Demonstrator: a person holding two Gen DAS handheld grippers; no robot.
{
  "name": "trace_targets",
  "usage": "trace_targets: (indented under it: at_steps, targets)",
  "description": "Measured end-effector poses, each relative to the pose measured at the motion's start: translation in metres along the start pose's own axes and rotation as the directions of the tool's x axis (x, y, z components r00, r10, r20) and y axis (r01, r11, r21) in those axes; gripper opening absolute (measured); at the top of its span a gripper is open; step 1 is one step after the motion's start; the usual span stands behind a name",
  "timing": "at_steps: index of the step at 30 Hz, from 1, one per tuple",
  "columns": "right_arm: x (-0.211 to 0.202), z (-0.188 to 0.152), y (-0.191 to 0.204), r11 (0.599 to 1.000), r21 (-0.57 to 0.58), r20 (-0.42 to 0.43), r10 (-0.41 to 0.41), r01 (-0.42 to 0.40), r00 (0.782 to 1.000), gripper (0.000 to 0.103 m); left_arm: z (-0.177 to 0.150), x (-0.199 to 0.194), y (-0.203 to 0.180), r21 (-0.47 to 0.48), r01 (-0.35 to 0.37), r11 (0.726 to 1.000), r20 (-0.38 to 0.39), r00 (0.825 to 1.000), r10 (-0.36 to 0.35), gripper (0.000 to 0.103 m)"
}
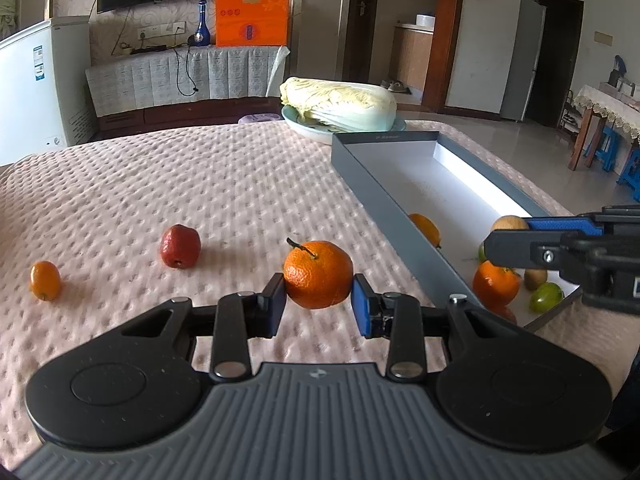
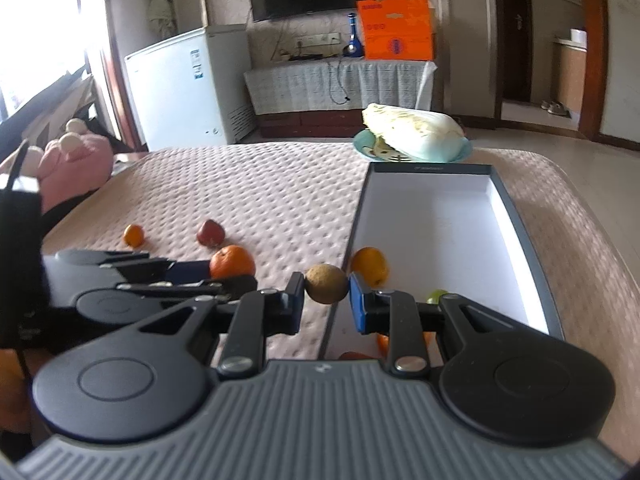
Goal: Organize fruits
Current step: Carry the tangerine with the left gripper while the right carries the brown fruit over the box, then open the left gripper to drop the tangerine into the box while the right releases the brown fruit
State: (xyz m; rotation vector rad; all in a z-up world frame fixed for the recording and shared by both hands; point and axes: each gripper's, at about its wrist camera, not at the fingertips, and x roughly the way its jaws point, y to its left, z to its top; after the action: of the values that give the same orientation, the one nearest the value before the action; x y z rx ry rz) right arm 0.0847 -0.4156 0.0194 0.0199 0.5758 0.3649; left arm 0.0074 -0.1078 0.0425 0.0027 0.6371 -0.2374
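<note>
My left gripper [image 1: 318, 300] is shut on a stemmed orange mandarin [image 1: 318, 274] just above the pink bedspread, left of the grey tray [image 1: 384, 216]. My right gripper [image 2: 326, 300] is shut on a small brown round fruit [image 2: 326, 283] over the tray's near left wall; it also shows in the left wrist view [image 1: 508, 224]. A red fruit [image 1: 180, 246] and a small orange kumquat [image 1: 45, 280] lie on the bedspread to the left. Inside the tray lie an orange fruit [image 1: 426, 229], a mandarin [image 1: 495, 283], a green fruit [image 1: 546, 297] and a kiwi [image 1: 536, 279].
A napa cabbage [image 1: 340, 103] on a blue plate [image 1: 308, 128] stands behind the tray's far end. The bed edge drops off right of the tray. A pink plush toy [image 2: 76, 160] sits at the bed's left edge. A white freezer [image 2: 188, 88] stands beyond.
</note>
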Motion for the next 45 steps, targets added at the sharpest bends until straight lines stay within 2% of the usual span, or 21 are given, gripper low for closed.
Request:
trace_targets:
  at_steps: [10, 14, 18, 30, 37, 45]
  targets:
    - [0.001, 0.003, -0.014, 0.999, 0.035, 0.01, -0.025, 0.025, 1.0, 0.027, 0.003, -0.001, -0.009, 0.002, 0.029, 1.0, 0.012, 0.999, -0.029, 0.04]
    - [-0.001, 0.004, -0.026, 0.997, 0.062, 0.024, -0.051, 0.049, 0.998, 0.027, 0.005, -0.005, -0.012, 0.002, 0.039, 0.999, 0.032, 0.999, -0.039, 0.04]
    - [-0.004, 0.004, -0.041, 0.993, 0.098, 0.034, -0.074, 0.071, 0.997, 0.027, 0.003, -0.004, -0.016, 0.007, 0.043, 0.999, 0.021, 0.999, -0.043, 0.04]
    - [-0.001, 0.006, -0.083, 0.961, 0.225, 0.033, -0.175, 0.163, 0.984, 0.027, 0.008, -0.005, -0.033, 0.021, 0.072, 0.997, 0.017, 0.997, -0.072, 0.04]
    - [0.005, 0.004, -0.099, 0.94, 0.285, 0.007, -0.2, 0.189, 0.98, 0.027, 0.03, 0.001, -0.048, 0.004, 0.099, 0.995, 0.035, 0.994, -0.099, 0.04]
    - [0.017, 0.005, -0.087, 0.955, 0.247, -0.032, -0.159, 0.162, 0.987, 0.027, 0.07, 0.036, -0.08, 0.032, 0.123, 0.992, 0.046, 0.991, -0.124, 0.04]
